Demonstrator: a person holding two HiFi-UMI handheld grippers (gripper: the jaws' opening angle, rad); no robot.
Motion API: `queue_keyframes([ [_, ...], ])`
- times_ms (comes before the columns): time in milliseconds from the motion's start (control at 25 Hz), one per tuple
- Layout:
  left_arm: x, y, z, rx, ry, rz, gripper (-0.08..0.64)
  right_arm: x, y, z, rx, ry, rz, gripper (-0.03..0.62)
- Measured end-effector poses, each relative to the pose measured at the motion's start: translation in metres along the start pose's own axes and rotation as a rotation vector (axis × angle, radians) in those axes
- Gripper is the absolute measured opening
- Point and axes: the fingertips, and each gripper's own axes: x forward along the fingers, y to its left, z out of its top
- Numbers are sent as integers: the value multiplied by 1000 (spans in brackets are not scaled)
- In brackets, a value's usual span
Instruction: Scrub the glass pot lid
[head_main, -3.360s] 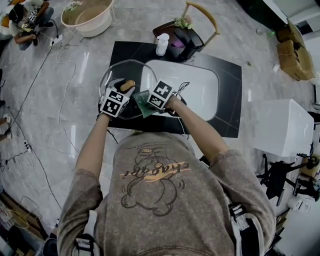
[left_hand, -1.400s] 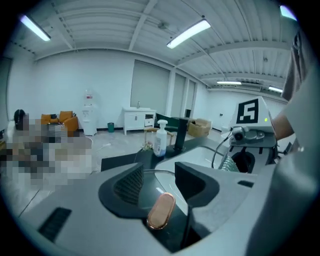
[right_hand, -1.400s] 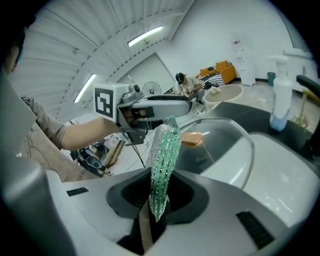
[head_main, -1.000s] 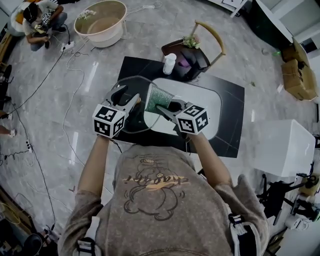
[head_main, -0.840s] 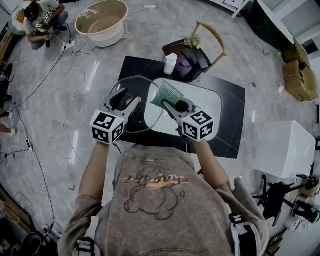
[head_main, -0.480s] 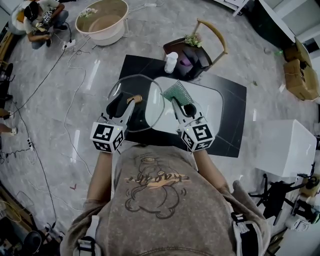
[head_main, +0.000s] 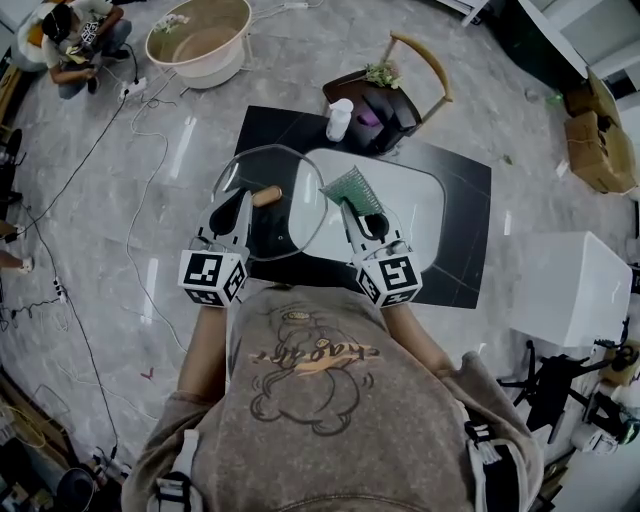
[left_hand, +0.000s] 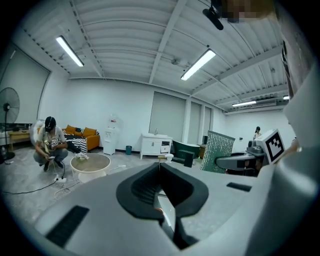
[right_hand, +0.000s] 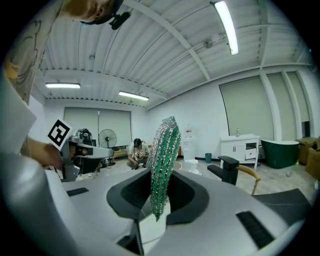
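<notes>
The glass pot lid (head_main: 290, 215), round with a wooden knob (head_main: 266, 195), is held up over the left part of the black counter (head_main: 460, 240). My left gripper (head_main: 243, 197) has just been closing and is now shut on the lid's near rim. In the left gripper view the rim shows edge-on as a thin sliver (left_hand: 167, 215) between the meeting jaws of that gripper (left_hand: 161, 172). My right gripper (head_main: 352, 212) is shut on a green glittery scouring cloth (head_main: 352, 188), which stands upright (right_hand: 162, 160) just right of the lid, apart from it. The right gripper (right_hand: 159, 197) points roughly level.
A white sink basin (head_main: 400, 200) is set into the counter. A white bottle (head_main: 340, 118) and a dark chair (head_main: 385, 95) stand at its far edge. On the floor are a beige tub (head_main: 198, 30), cables, a crouching person (head_main: 70, 40) and a white box (head_main: 570, 285).
The left jaws went from wide open to shut on the lid's rim. Both grippers drew back towards me and rose a little. The cloth turned from flat against the lid to upright beside it.
</notes>
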Motion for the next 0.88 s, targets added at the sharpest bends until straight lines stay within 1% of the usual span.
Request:
queue_keyframes([
  [160, 0, 2, -5, 8, -7, 27, 9, 1, 2, -6, 16, 14, -7, 87],
  [360, 4, 5, -15, 5, -13, 40, 9, 4, 0, -16, 18, 25, -10, 87],
  [600, 8, 3, -25, 10, 1, 37, 9, 7, 1, -21, 19, 30, -6, 86],
  [880, 6, 2, -25, 0, 9, 35, 9, 7, 4, -18, 7, 21, -9, 86],
])
